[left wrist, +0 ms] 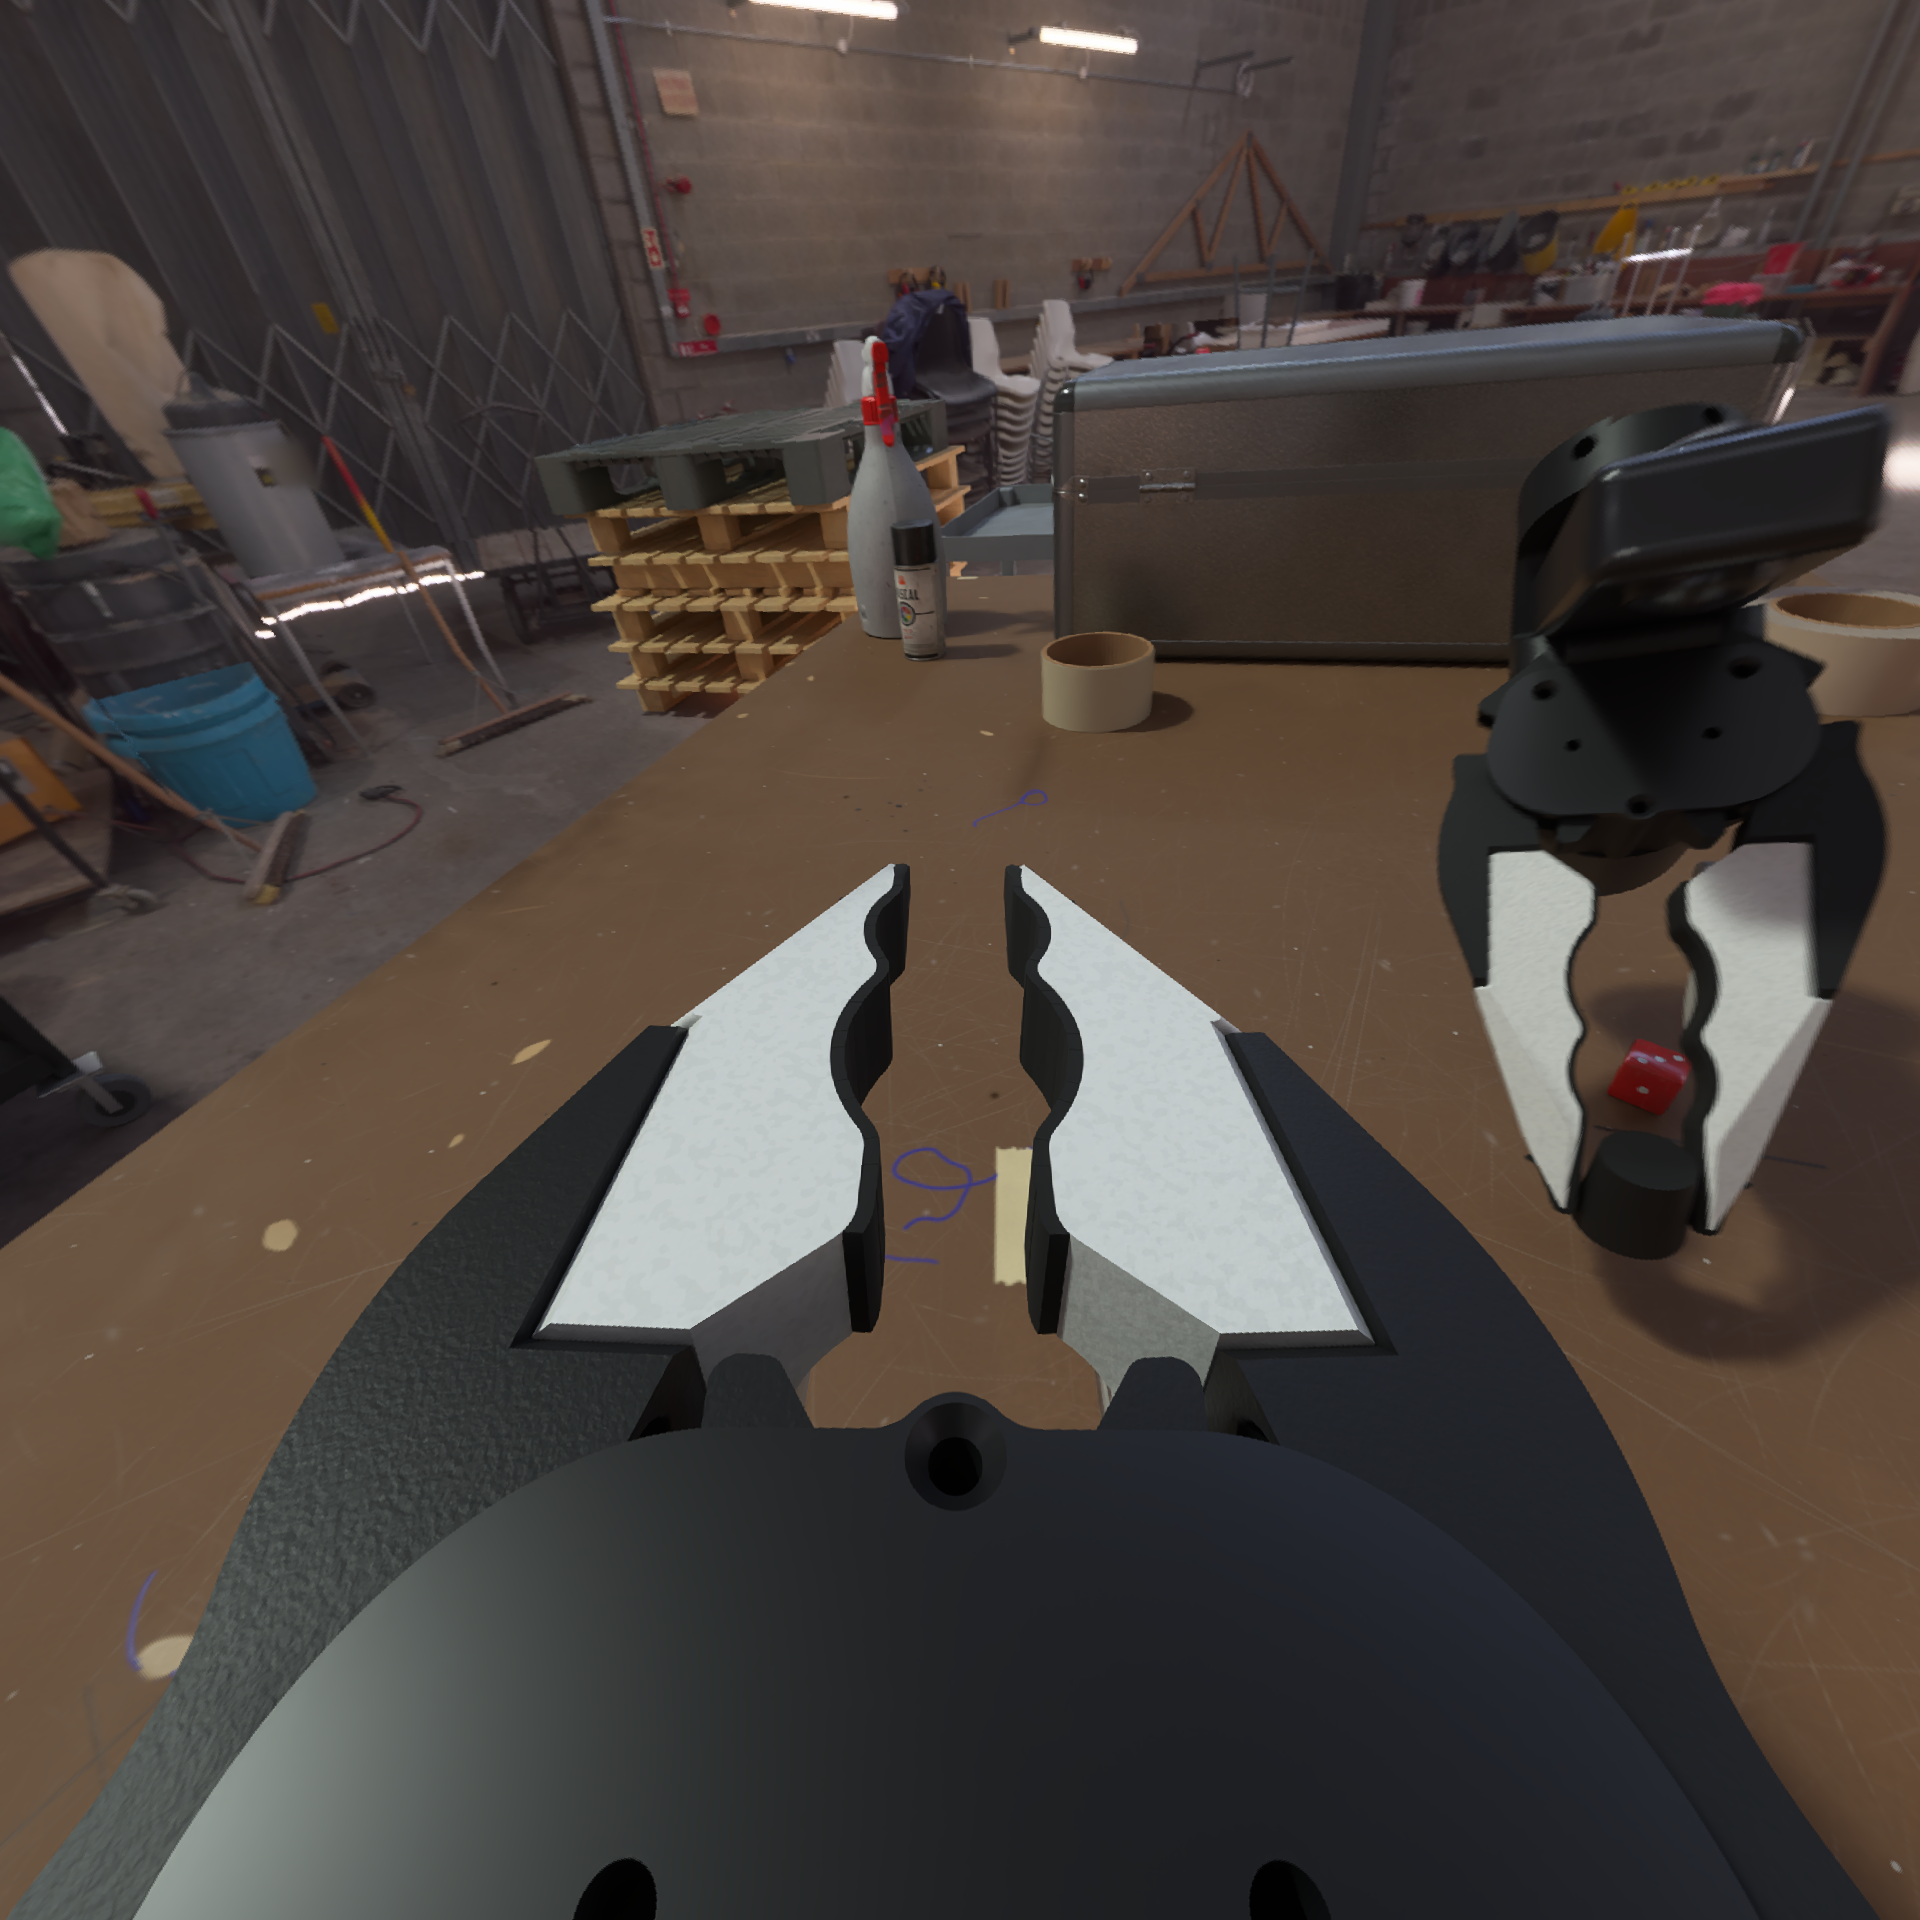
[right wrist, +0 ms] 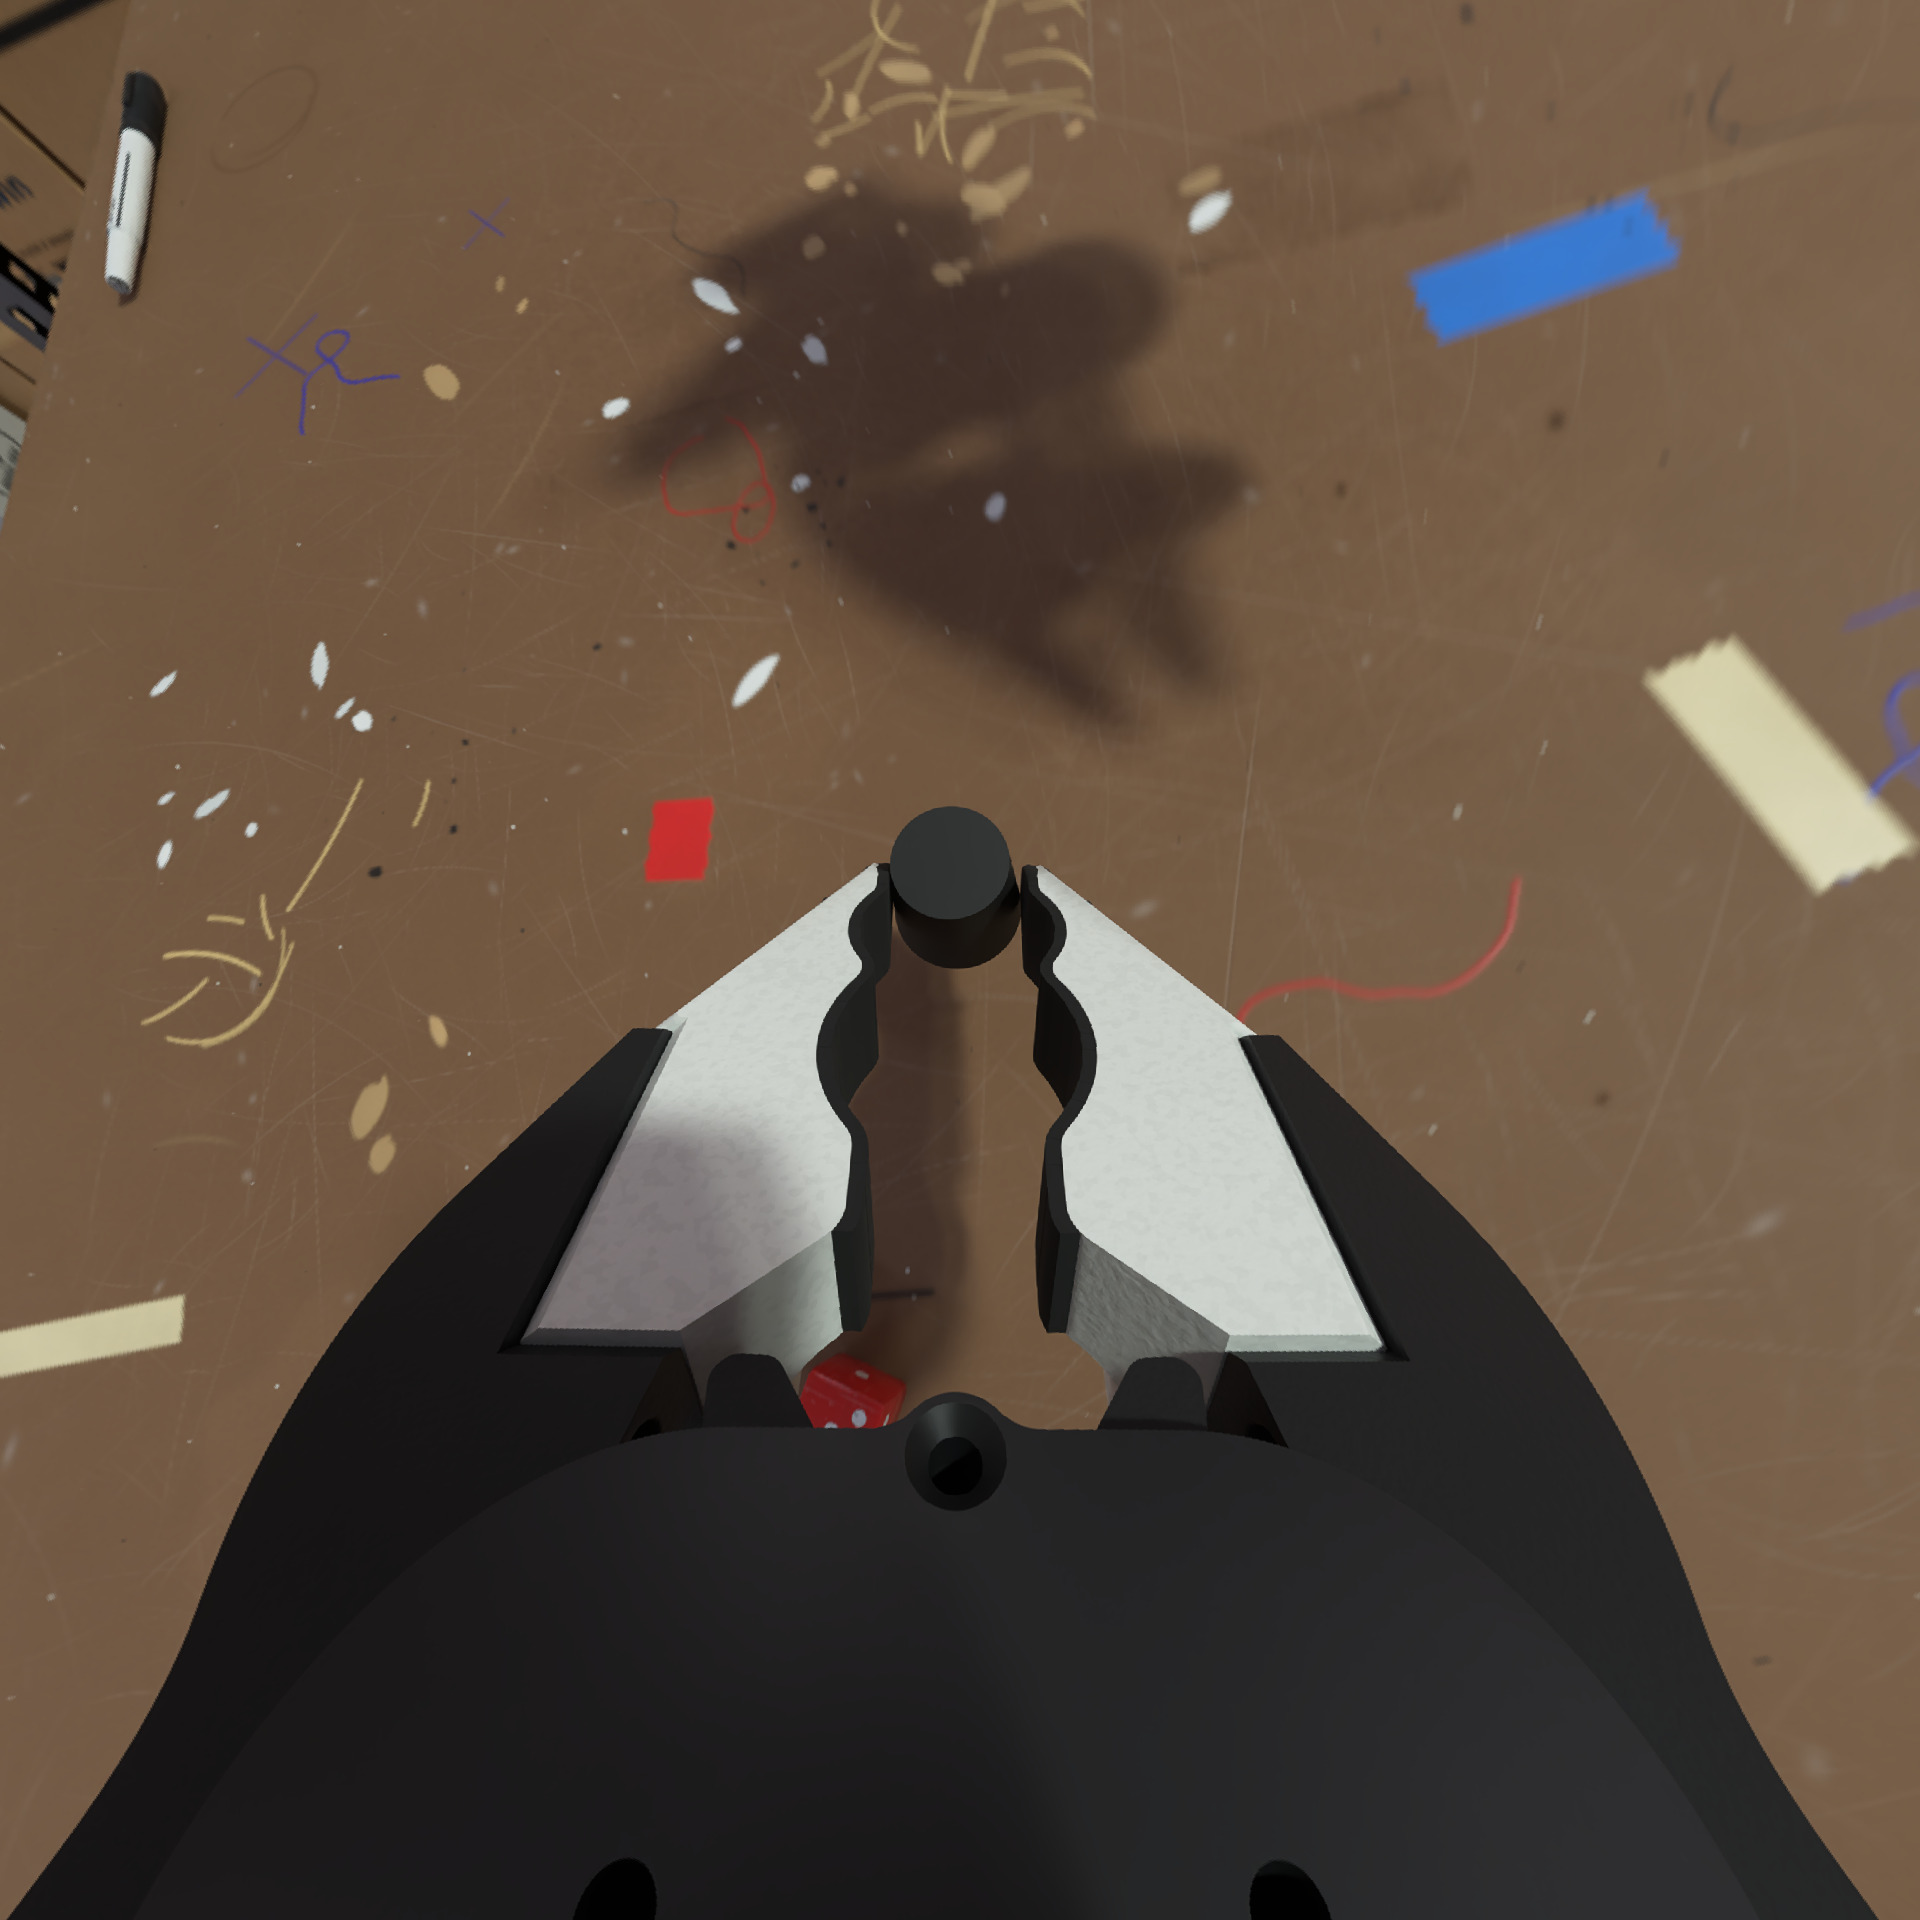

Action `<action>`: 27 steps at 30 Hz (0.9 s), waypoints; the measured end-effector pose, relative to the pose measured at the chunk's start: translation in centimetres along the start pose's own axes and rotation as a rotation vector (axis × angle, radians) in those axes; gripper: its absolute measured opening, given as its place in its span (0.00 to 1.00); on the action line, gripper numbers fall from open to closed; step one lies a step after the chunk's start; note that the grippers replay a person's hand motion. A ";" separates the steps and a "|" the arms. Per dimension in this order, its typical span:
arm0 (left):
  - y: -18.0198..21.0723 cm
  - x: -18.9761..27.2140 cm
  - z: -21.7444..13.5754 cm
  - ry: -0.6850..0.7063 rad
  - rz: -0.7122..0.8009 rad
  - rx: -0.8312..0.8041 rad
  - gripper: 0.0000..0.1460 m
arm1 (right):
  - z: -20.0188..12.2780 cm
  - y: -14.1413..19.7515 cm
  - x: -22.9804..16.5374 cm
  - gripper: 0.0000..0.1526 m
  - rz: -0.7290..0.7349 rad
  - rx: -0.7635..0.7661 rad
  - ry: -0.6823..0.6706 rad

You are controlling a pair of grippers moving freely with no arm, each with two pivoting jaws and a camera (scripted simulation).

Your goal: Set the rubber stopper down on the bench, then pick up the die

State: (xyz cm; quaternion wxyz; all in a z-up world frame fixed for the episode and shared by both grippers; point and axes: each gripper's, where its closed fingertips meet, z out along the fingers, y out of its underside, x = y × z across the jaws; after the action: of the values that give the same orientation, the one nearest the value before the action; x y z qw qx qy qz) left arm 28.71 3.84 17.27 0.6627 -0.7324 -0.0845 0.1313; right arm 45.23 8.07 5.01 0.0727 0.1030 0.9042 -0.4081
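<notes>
My right gripper (right wrist: 956, 883) is shut on the black rubber stopper (right wrist: 952, 883), which it pinches at its fingertips. In the left wrist view the right gripper (left wrist: 1636, 1221) points down at the brown bench (left wrist: 1195, 935), with the stopper (left wrist: 1631, 1195) low over it; I cannot tell if it touches. The red die (left wrist: 1647, 1075) lies on the bench just behind the stopper. It also shows in the right wrist view (right wrist: 852, 1392), under the base of the fingers. My left gripper (left wrist: 957, 883) is empty, its jaws a narrow gap apart, to the left of the right gripper.
A grey metal case (left wrist: 1351, 499) stands at the back, with a cardboard ring (left wrist: 1096, 681), a spray can (left wrist: 920, 592) and a spray bottle (left wrist: 881, 520) near it. A marker (right wrist: 133, 182), blue tape (right wrist: 1543, 265) and beige tape (right wrist: 1777, 764) lie on the bench. The bench edge runs along the left.
</notes>
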 end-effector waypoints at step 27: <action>6.2 -4.7 0.2 -0.319 -0.150 -0.416 0.12 | -6.2 2.1 4.6 0.34 0.101 0.276 0.478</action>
State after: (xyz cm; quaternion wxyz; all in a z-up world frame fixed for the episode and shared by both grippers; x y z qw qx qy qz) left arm 23.88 1.97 11.42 0.4840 -0.8146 -0.2673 0.1753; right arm 41.01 14.70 6.52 -0.1371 0.2500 0.8254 -0.4872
